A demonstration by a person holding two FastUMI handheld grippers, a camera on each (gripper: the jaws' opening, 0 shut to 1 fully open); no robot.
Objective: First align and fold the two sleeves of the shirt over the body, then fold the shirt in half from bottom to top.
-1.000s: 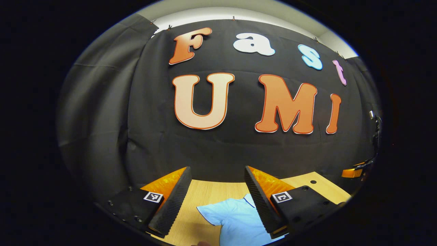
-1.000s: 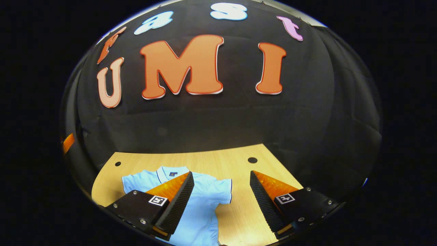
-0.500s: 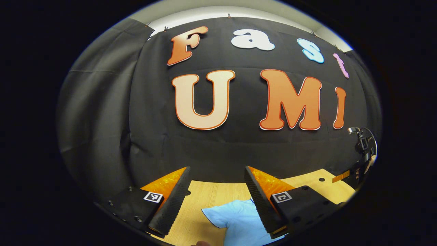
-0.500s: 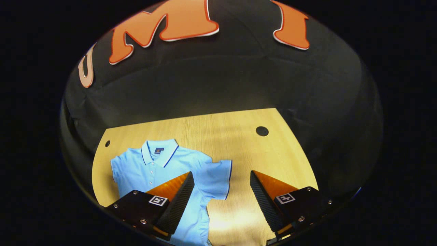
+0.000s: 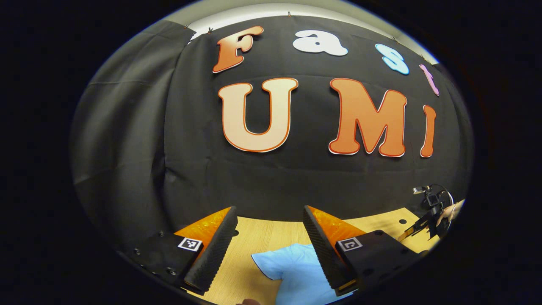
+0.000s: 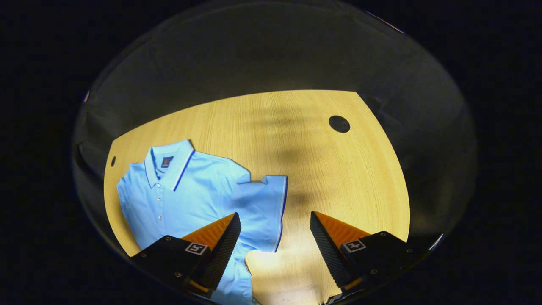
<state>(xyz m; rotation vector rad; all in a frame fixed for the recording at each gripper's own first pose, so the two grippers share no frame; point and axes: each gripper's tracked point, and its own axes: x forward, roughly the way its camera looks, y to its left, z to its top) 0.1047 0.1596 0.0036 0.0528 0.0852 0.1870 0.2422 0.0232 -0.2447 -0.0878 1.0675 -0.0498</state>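
Table [image 6: 330, 169]: wooden top, spans the centre and right of the right gripper view; a dark round hole [image 6: 339, 123] sits at its upper right.

Shirt [image 6: 190, 190]: light blue polo, lying flat on the table at the left of the right gripper view, collar toward upper left. One sleeve [image 6: 262, 212] spreads out toward frame centre, its edge between the two fingers.

Right gripper [image 6: 275, 222]: tilted down over the table, jaws spread wide, nothing between them touched. Its left finger overlaps the shirt body in the picture; its right finger is over bare wood.

Left gripper [image 5: 269, 218]: held level, facing the booth wall, jaws spread. The other sleeve [image 5: 288, 264] lies at bottom centre of the left gripper view, below and between the fingers.

The right gripper [image 5: 427, 216] also appears small at the right edge of the left gripper view.
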